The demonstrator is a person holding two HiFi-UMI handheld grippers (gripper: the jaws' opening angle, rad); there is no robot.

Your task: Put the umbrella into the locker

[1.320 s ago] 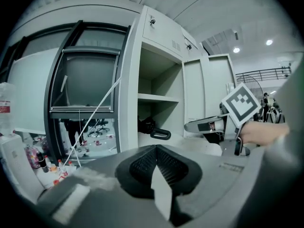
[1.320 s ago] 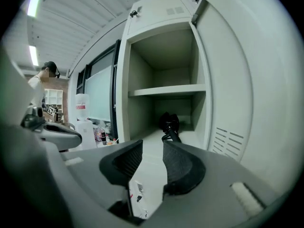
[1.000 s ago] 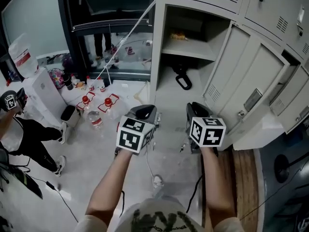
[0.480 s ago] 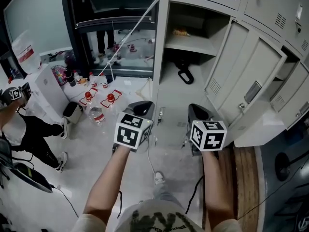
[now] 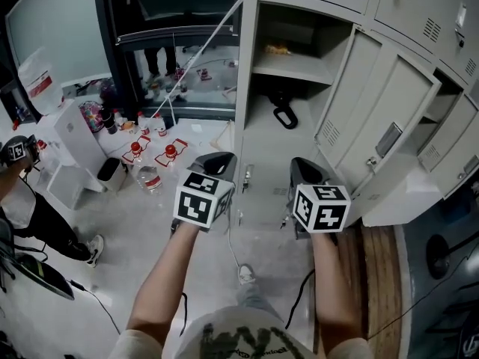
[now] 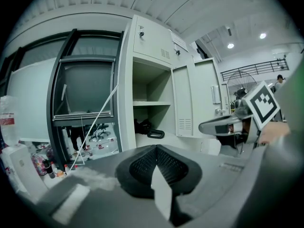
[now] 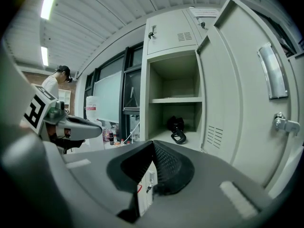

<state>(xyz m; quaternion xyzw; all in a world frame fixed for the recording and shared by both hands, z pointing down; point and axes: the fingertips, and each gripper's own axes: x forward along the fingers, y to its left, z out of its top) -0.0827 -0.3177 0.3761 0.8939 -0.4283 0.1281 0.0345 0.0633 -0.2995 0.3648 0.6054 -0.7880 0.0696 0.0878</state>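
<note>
A black folded umbrella (image 5: pixel 281 112) with a loop handle lies on the floor of the open locker's (image 5: pixel 247 88) lower compartment, under the shelf (image 5: pixel 292 69). It also shows in the left gripper view as the umbrella (image 6: pixel 148 130) and in the right gripper view as the umbrella (image 7: pixel 176 128). My left gripper (image 5: pixel 215 161) and right gripper (image 5: pixel 303 167) hover side by side in front of the locker, well short of the umbrella. The left gripper (image 6: pixel 156 148) is shut and empty. The right gripper (image 7: pixel 153 144) is likewise shut with nothing between its pads.
The locker door (image 5: pixel 374 126) stands swung open to the right. A small yellow item (image 5: pixel 278 50) sits on the upper shelf. Water bottles (image 5: pixel 150 178), a white box (image 5: pixel 71 137) and a slanting white cord (image 5: pixel 202 51) are at the left. A person (image 5: pixel 22 200) is at the left edge.
The right gripper has shifted slightly; the left one holds about its place. The person at the left edge has moved further out of view.
</note>
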